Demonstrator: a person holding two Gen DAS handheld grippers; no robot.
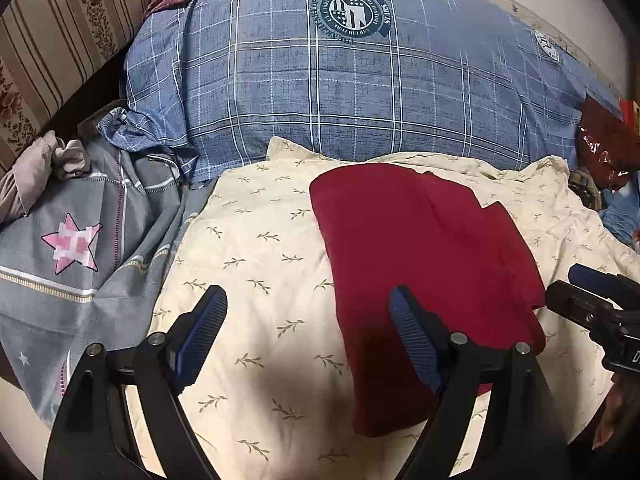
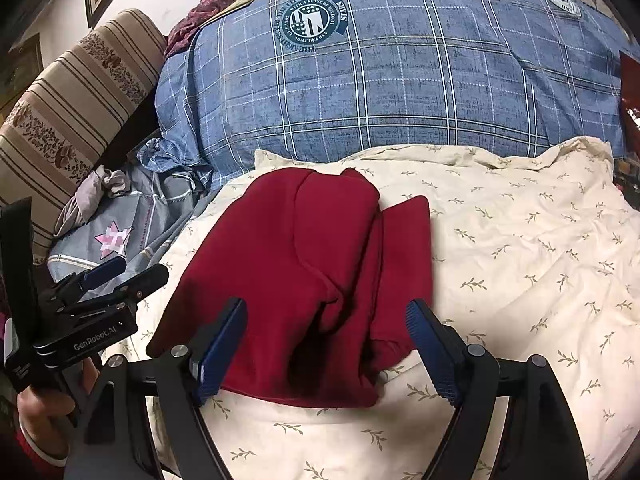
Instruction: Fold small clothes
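Both your grippers, left [image 1: 308, 336] and right [image 2: 326, 350], hung with fingers released, grasping nothing. Garment [image 2: 304, 272] lay partly folded on the cream sheet [image 2: 520, 264] of the bed, between the right fingers, probably placed flat for another fold.

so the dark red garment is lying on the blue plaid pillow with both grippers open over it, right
Not quite. The dark red garment lies on the cream leaf-print cover, not on the blue plaid pillow, which sits behind it. The right wrist view shows this plainly. The rest holds: the left gripper and the right gripper are both open over it.
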